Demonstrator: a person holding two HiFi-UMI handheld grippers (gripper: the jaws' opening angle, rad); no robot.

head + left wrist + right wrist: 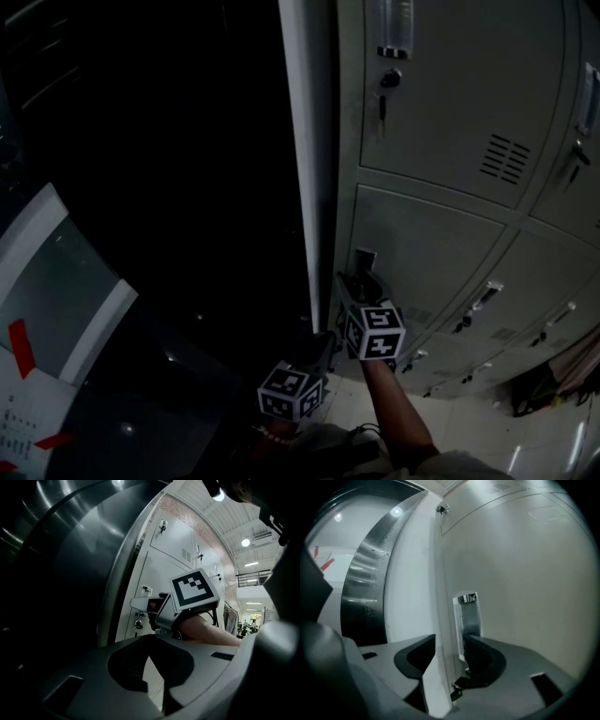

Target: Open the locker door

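Right gripper (pixel 451 641): jaws were spread at the locker door (pixel 525 573) handle (pixel 469 616).
Left gripper (pixel 149 645): was seen closed, empty.
Tip: handle likely best clamped squarely, then pulled.

no legible text, labels or numbers

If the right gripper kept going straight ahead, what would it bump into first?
Probably the chrome handle on the locker door: it sits just beyond the right gripper's open jaws, though depth is unclear.
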